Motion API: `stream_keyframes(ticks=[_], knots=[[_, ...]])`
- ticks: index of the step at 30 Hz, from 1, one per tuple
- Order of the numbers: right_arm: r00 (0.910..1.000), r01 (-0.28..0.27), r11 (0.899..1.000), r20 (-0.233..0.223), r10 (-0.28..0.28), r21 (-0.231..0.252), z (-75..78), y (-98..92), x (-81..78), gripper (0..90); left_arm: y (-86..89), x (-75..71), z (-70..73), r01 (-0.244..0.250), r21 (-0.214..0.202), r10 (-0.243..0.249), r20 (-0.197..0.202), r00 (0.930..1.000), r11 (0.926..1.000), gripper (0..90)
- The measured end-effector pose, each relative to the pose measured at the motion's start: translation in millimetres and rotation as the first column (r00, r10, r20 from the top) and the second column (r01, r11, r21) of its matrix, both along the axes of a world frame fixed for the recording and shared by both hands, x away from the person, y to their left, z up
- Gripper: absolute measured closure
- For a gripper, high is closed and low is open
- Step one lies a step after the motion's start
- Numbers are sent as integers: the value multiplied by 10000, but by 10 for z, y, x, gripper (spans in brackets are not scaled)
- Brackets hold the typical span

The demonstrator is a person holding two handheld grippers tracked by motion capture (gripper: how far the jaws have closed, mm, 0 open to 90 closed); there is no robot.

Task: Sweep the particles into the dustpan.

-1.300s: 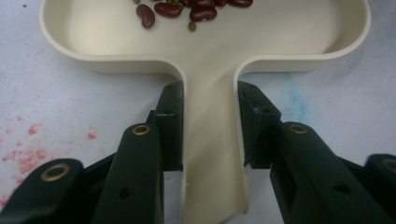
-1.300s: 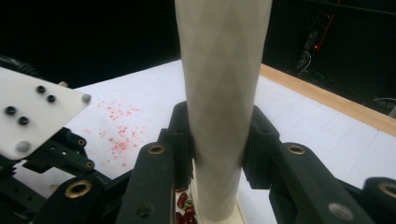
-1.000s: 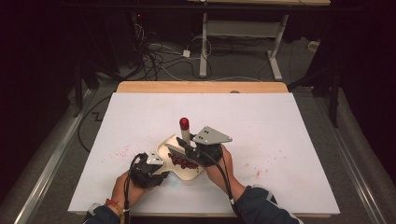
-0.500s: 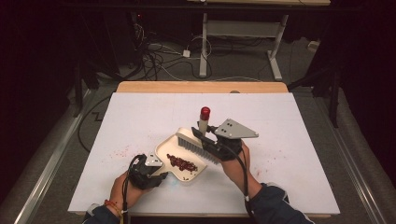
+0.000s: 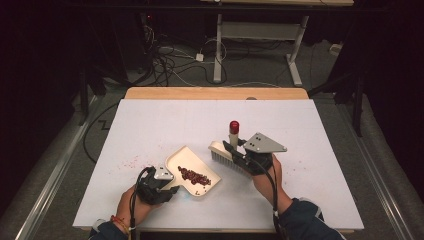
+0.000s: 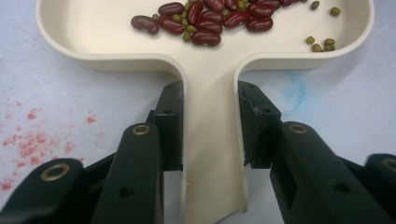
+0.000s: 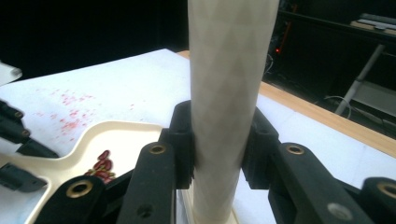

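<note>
Cream dustpan [image 5: 192,171] full of beans [image 5: 194,176] sits at 6 o'clock, left gripper [image 5: 159,187] squeezing its handle. Right gripper [image 5: 239,155] squeezes the brush [image 5: 227,150] at 3 o'clock. Hold the pan flat.

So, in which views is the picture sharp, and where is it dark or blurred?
High view: the table is evenly lit, the room behind dark. Left gripper view: the beans and dustpan are sharp. Right gripper view: the brush handle is close and slightly soft, the background dim.
</note>
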State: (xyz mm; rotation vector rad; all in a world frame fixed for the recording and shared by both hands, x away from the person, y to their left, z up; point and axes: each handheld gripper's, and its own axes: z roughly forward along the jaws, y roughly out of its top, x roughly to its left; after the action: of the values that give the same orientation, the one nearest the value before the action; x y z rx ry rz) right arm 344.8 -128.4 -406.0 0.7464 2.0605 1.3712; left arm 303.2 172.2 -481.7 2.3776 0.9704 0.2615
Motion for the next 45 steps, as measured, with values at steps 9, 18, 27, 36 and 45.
stream_keyframes(ticks=[9, 18, 27, 36, 45], knots=[[9957, -930, 9957, -32, 930, 20, -65, 282, -233, 704, 3, -10, -8, -77, -125, 77, 0, 10000, 9999, 633], [9861, -1661, 9861, -75, 1661, -18, -83, 453, -429, 704, 19, 1, -6, -6, -155, 5, -73, 10000, 9999, 633], [9868, -1607, 9869, 214, 1604, 131, -17, 422, -439, 704, 42, 0, -4, 20, -197, -22, -97, 10000, 9998, 633], [9934, -999, 9939, 619, 968, 476, 50, 271, -268, 704, 63, -41, 8, 89, -204, -90, -33, 10000, 9998, 633], [9917, -950, 9924, 944, 874, 789, -21, 345, -5, 704, 58, -76, 17, 336, 94, -339, 288, 9990, 9994, 633]])
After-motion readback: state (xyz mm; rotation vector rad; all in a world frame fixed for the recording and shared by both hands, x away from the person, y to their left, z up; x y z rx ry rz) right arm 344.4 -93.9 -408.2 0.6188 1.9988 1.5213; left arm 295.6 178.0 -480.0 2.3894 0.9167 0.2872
